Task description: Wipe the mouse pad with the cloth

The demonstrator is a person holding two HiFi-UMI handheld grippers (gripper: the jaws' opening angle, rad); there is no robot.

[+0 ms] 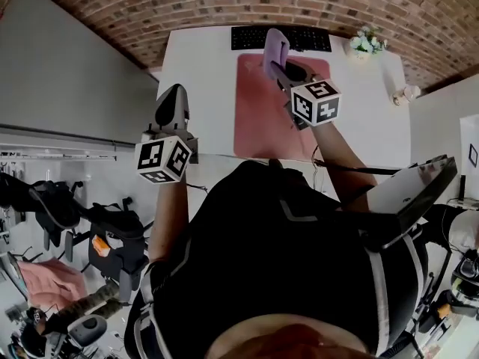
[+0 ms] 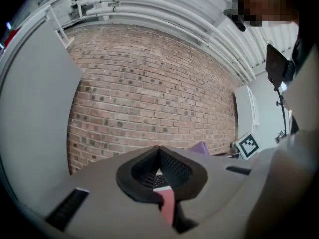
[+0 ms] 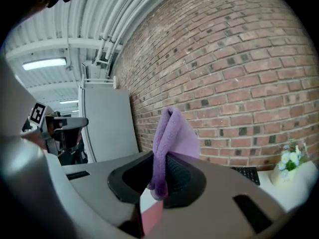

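Head view shows a white desk with a pink mouse pad lying on it, a black keyboard just beyond the pad's far edge and a small pot of flowers at the far right corner. Right gripper is held out over the far part of the pad, its marker cube facing up, and the purple cloth sticks out of its tip toward the keyboard. Right gripper view has the jaws clenched on the cloth, a fold of it pinched between the black pads and the rest standing up against the brick wall; a sliver of pad shows below, apart from the cloth. Left gripper hangs over the desk's left edge, off the pad and well apart from the cloth. Left gripper view has its jaws closed tip to tip with nothing between them
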